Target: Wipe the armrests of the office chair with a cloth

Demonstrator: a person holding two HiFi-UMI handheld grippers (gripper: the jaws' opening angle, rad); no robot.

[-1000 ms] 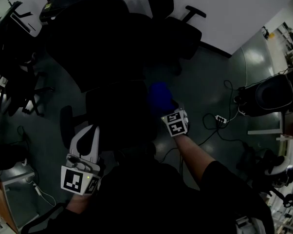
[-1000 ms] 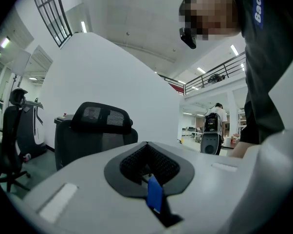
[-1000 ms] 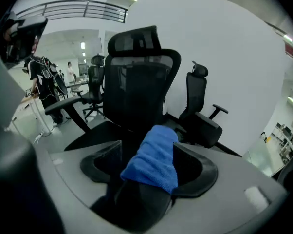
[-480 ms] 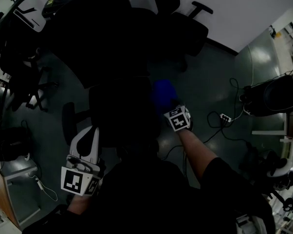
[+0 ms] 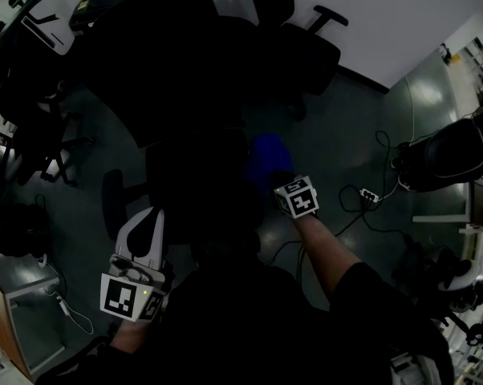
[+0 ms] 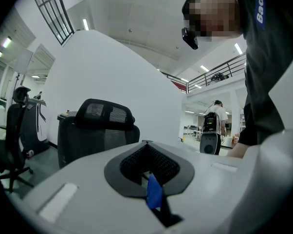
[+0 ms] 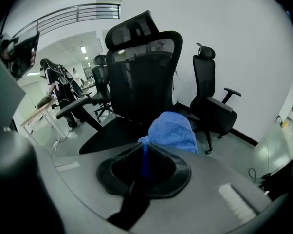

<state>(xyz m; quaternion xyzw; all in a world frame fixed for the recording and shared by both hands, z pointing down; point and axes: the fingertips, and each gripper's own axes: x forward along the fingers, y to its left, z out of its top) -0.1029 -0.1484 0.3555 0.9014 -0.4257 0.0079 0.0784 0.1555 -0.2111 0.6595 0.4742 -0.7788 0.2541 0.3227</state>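
A black mesh office chair (image 7: 141, 67) stands in front of me; in the head view it is a dark mass (image 5: 197, 175). A blue cloth (image 7: 172, 130) is bunched over its right armrest, and also shows in the head view as the cloth (image 5: 267, 157). My right gripper (image 7: 145, 150) has just been closing and is shut on the cloth's near edge, a blue strip showing between its jaws. Its marker cube (image 5: 298, 197) sits just below the cloth. My left gripper (image 5: 139, 243) hangs level at the chair's left, jaws together; a small blue bit shows in its seam (image 6: 154, 194).
A second black chair (image 7: 212, 101) stands by the white wall at the right. More chairs crowd the left (image 5: 33, 111). Cables and a power strip (image 5: 368, 195) lie on the floor at the right. A person with a backpack (image 6: 214, 126) stands far off.
The right gripper's cube has shifted slightly to the right, staying at the cloth's near edge. The left gripper has kept still.
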